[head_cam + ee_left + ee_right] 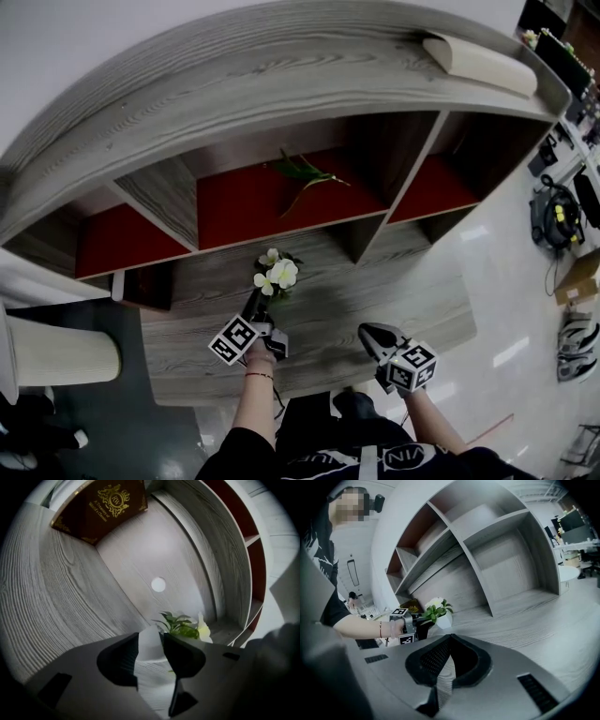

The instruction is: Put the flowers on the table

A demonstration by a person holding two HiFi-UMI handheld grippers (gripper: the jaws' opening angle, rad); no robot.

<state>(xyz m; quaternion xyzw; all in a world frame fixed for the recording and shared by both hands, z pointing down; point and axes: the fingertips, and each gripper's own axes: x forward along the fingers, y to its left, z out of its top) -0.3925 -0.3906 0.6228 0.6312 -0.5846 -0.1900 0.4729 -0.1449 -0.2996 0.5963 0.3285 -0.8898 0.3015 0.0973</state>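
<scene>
My left tongs stand wide open. The small white pot of flowers sits between the jaws, and the pads are not pressing on it. The pot stands on the table. My right tongs are closed on nothing, off to the right of the pot.

I judge the pot light, hard and a little slick. It looks top-heavy under its soft leaves and petals, so any hold belongs on the pot wall, never on the blooms.

The shelves rise behind the pot, and a red book lies beyond it to the left. The open room is on my side of the pot.
</scene>
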